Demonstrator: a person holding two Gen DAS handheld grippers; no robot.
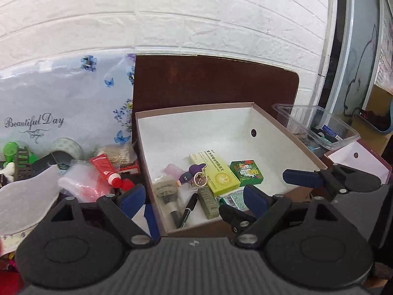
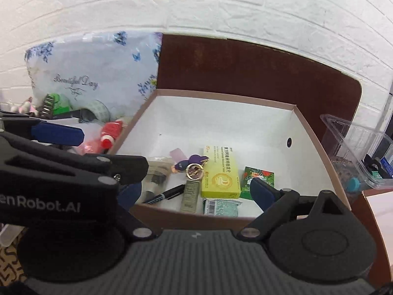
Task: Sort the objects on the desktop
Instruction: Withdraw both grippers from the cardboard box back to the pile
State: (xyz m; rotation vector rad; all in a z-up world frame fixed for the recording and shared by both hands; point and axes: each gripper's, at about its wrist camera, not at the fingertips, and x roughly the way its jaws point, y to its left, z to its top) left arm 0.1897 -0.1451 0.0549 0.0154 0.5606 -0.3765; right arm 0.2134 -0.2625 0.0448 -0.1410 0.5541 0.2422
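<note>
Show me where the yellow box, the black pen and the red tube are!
yellow box (image 2: 221, 172), right wrist view, on the middle of its top face.
black pen (image 1: 188, 210), left wrist view, on the middle of its barrel.
red tube (image 1: 104, 167), left wrist view, on its red body above the cap.

Yellow box (image 1: 216, 173) print too small; clear tub (image 2: 363, 152) cut by edge, contents perhaps caps.

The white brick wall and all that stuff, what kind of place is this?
Probably a cluttered desk at home. A white brick-pattern wall stands behind it, a white-lined cardboard box holds small household items like a yellow medicine carton, and a red tube lies among the clutter.
</note>
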